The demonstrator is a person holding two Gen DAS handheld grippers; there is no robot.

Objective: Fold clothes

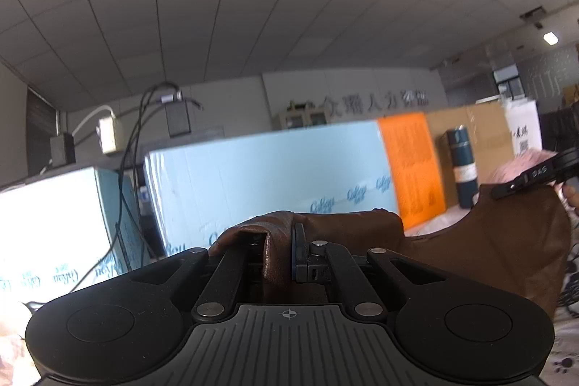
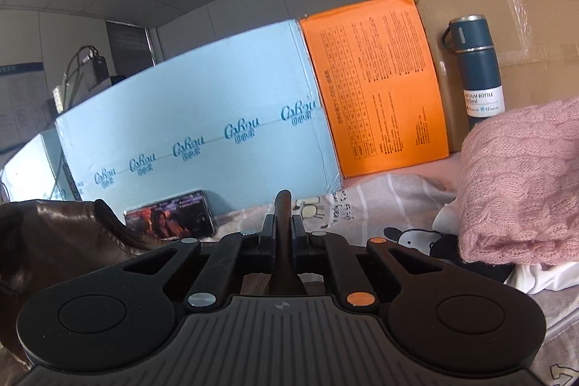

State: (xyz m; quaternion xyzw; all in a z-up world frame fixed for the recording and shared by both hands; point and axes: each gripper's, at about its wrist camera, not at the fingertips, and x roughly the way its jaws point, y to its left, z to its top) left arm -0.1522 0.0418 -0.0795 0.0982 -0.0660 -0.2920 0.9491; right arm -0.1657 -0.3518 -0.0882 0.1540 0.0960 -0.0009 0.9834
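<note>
A brown leather-like garment (image 1: 488, 241) is held up between both grippers. My left gripper (image 1: 278, 241) is shut on a bunched edge of it, lifted and pointing at the room. The cloth stretches right to the other gripper (image 1: 535, 176) at the frame edge. In the right wrist view my right gripper (image 2: 284, 227) is shut on a thin fold of the brown garment (image 2: 54, 241), which hangs to the left. A folded pink knitted sweater (image 2: 524, 183) lies on the right of the bed.
A light blue carton (image 2: 202, 132), an orange box (image 2: 376, 85) and a cardboard box (image 2: 524, 35) stand along the back. A dark blue vacuum bottle (image 2: 477, 67) stands before the cardboard. A phone (image 2: 170, 216) leans on the blue carton. A patterned sheet (image 2: 380, 201) covers the surface.
</note>
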